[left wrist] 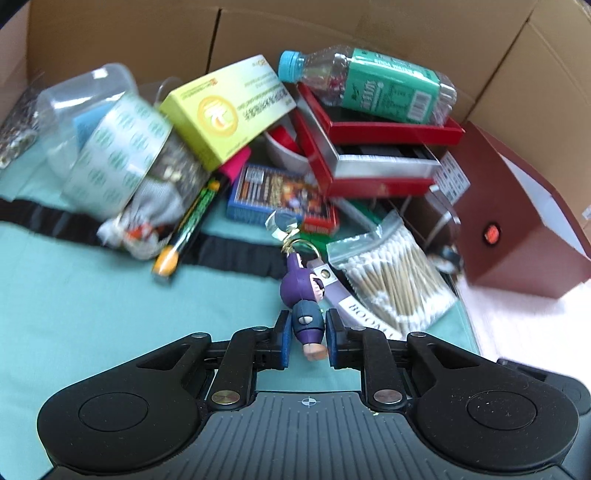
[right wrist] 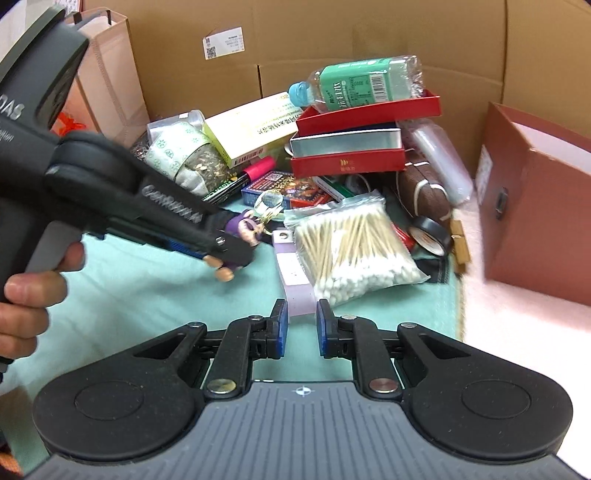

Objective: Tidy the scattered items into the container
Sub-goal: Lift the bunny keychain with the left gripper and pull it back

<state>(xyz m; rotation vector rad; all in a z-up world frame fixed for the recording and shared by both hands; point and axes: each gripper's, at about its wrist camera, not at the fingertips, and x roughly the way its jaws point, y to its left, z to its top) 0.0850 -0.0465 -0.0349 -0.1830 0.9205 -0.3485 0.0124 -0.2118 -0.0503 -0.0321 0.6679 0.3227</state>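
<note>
Backdrop of brown corrugated cardboard panels (right wrist: 369,33) behind the whole pile. Dark red rigid box with open top and small front latch (right wrist: 532,206) at far right on pale pink fluffy surface (right wrist: 517,325); inside not visible from either view. Teal cloth mat (left wrist: 92,295) under the scattered heap. Stacked red-and-silver shallow box trays (right wrist: 354,140) in mid pile, lying open, contents not discernible; clear plastic bottle with green label and blue cap (right wrist: 354,86) lying on its side across the top tray. Yellow-green flat carton (left wrist: 225,110) tilted against clear jar with patterned label (left wrist: 110,147). Brown football-shaped ball (right wrist: 421,188) beside trays. Clear zip bag (right wrist: 351,251) holding wooden-stemmed cotton swabs, near mat's right edge, touching lavender flat card (right wrist: 291,273). Blue card box (left wrist: 273,192), black marker with pink cap (left wrist: 199,206), roll of black tape (right wrist: 432,232) lower down.

Purple keychain figurine with gold ring (left wrist: 306,306) clamped by left gripper (left wrist: 308,332), pads pressed on its body, feet toward camera, above mat. Right gripper (right wrist: 300,325) closed down, pads bare, nothing between
</note>
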